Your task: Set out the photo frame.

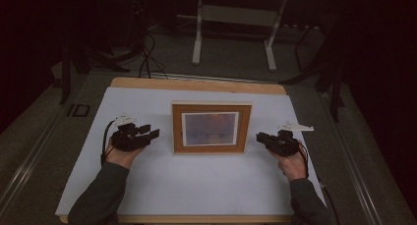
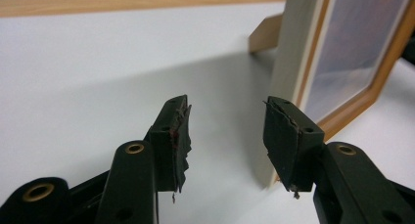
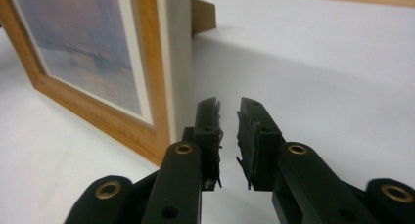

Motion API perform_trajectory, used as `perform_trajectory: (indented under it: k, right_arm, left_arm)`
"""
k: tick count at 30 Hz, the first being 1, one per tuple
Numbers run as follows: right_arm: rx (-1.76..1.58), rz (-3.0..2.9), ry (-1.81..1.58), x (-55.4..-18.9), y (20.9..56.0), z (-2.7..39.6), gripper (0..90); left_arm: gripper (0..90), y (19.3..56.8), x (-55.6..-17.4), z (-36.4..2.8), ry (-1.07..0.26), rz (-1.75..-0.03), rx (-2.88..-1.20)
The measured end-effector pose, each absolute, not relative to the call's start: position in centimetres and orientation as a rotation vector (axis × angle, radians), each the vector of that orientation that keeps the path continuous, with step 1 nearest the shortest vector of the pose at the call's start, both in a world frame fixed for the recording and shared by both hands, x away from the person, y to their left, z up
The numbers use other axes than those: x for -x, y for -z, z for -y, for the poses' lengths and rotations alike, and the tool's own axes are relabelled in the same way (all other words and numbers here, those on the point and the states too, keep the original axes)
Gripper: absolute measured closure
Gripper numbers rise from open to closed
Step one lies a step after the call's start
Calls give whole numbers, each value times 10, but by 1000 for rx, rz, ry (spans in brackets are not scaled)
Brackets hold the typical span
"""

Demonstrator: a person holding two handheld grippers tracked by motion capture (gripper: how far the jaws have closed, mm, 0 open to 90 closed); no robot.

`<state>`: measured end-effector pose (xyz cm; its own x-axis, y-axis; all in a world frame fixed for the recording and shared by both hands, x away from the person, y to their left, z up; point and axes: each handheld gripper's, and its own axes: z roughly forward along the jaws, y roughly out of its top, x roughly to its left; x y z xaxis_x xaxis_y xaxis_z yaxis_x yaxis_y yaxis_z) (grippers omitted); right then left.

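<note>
Left hand-held gripper [image 1: 153, 132] sits spread beside the picture frame [image 1: 211, 128], right hand-held gripper [image 1: 259, 136] nearly pinched together with nothing inside — flanking it mid-picture on the counter [image 1: 147, 185], probably to grab its propped-up side edges.

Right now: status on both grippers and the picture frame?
Left gripper open, beside picture frame, not touching. Right gripper empty, fingers nearly together, beside the opposite edge. Frame upright on table. Nothing in the way.

A wooden picture frame [image 1: 211, 128] stands upright mid-table on its rear prop, holding a hazy print.
</note>
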<state>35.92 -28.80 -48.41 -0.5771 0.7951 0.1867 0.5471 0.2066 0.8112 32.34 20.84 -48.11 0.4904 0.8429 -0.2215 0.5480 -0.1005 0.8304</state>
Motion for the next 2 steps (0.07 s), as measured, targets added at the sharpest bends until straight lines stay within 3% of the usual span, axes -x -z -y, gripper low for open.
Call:
perform_trajectory:
  k: [2]
  right_arm:
    - [-1274, -2207, -1291, -358, 486, 289, 801]
  left_arm:
    - [532, 485, -321, -209, -396, -1186, -1782]
